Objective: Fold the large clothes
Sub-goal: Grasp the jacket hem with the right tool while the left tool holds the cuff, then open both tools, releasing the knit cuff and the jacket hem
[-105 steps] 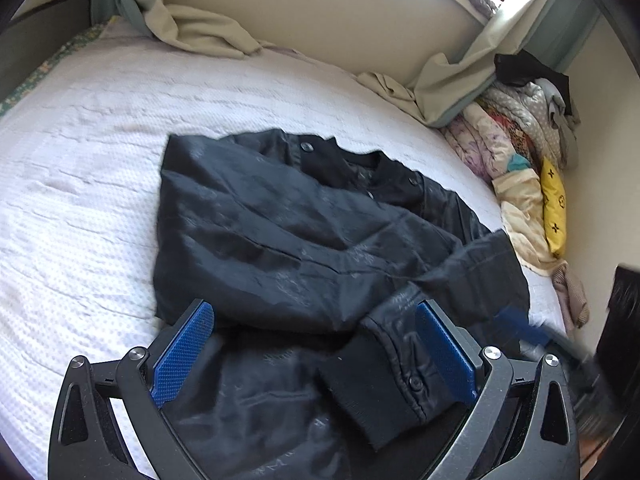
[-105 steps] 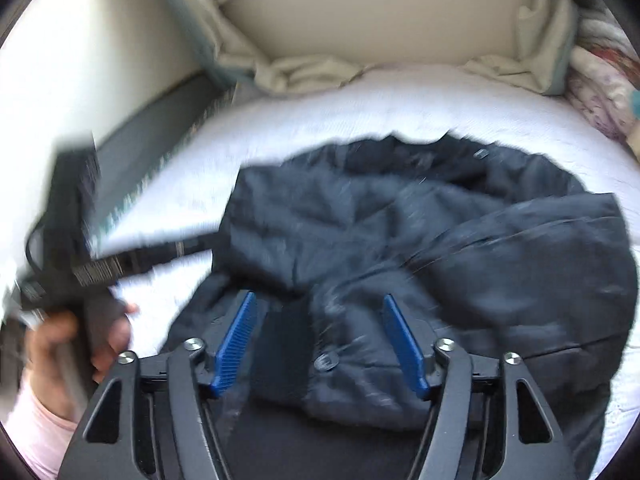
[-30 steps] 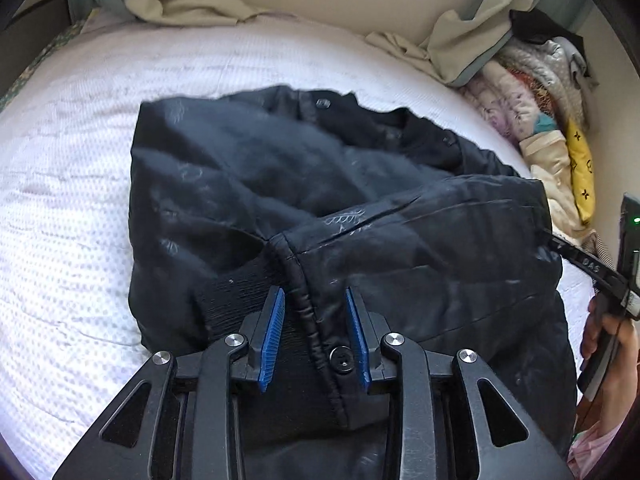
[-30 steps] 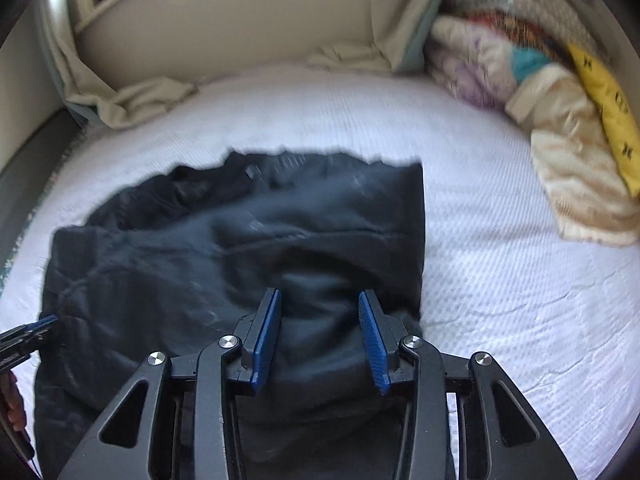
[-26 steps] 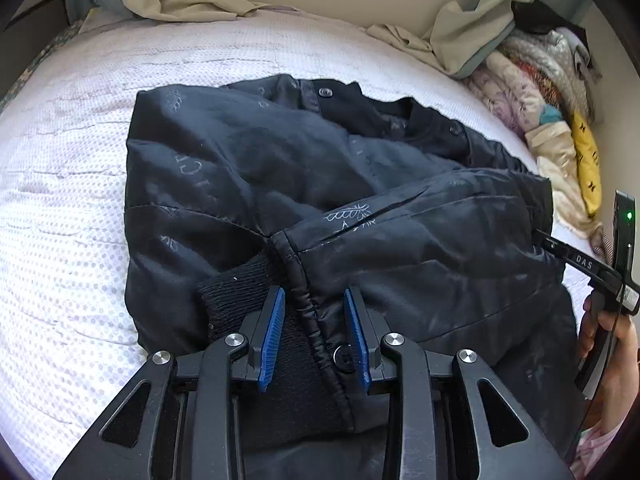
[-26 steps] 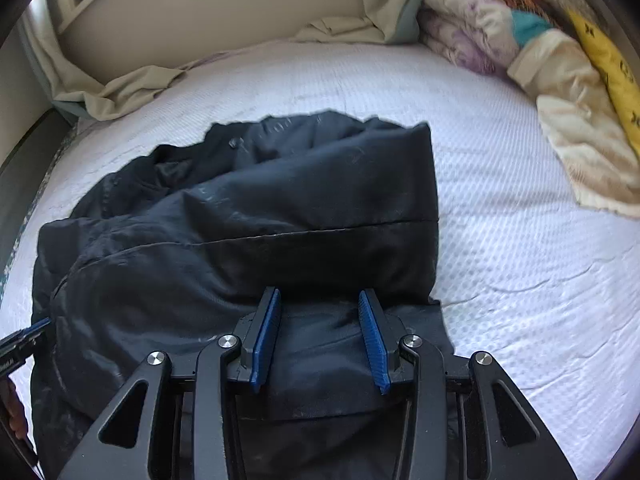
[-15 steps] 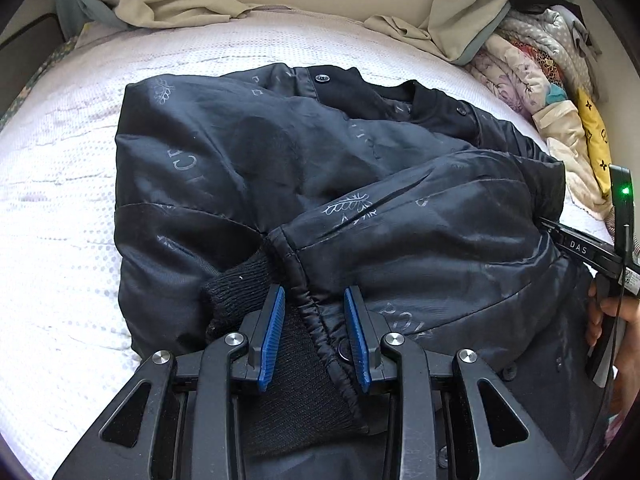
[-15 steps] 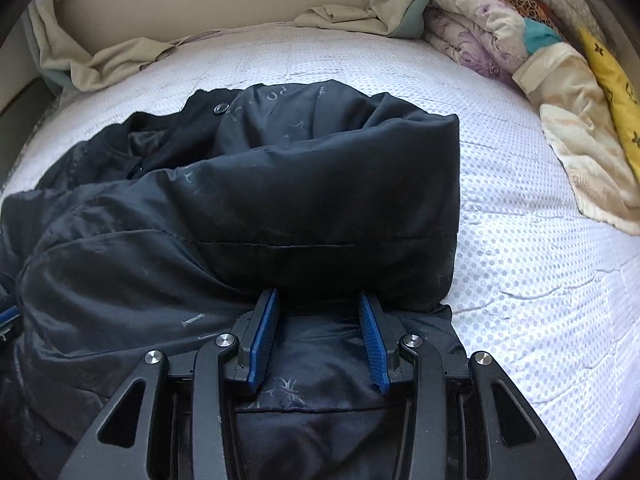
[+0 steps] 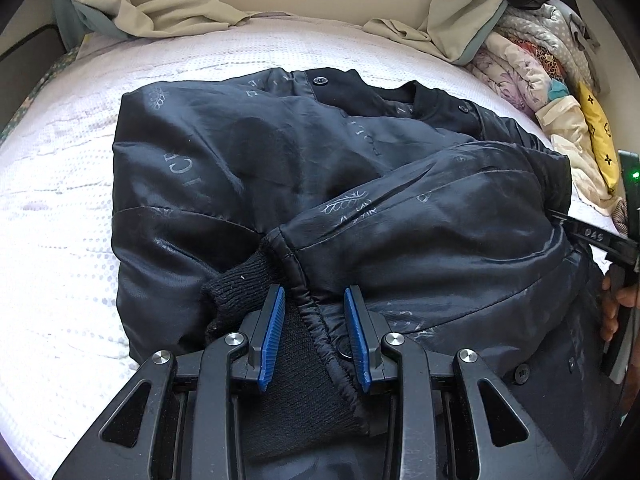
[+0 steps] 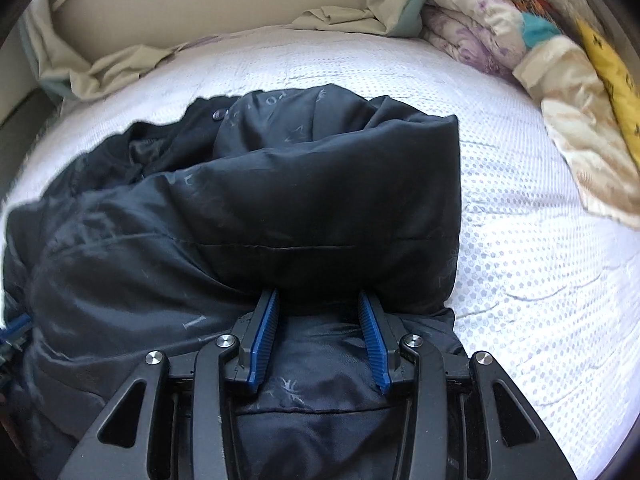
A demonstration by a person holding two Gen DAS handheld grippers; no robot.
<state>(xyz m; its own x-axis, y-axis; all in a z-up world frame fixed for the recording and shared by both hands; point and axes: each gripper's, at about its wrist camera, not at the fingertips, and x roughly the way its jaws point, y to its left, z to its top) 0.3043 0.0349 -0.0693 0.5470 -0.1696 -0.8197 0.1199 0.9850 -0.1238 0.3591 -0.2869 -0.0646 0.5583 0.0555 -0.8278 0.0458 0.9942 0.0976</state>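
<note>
A black padded jacket (image 9: 280,168) with faint printed logos lies on a white bed (image 9: 56,208), its bottom part doubled over towards the collar. My left gripper (image 9: 314,300) is shut on the jacket's hem and knitted cuff (image 9: 240,284) at the near edge. My right gripper (image 10: 318,300) is shut on the jacket (image 10: 320,184) at the folded-over hem on its right side. Both hold the fabric low over the bed. The right gripper's handle and the hand on it (image 9: 616,304) show at the right edge of the left wrist view.
Beige crumpled sheets (image 9: 168,8) lie along the headboard wall. A pile of patterned bedding and a yellow cushion (image 9: 596,136) sits at the far right of the bed, also in the right wrist view (image 10: 580,92). Bare white mattress (image 10: 540,272) lies to the right of the jacket.
Both grippers, earlier open over the jacket, closed on its hem and carried it forward towards the collar. In the last second the fold has rolled further over the jacket's body.
</note>
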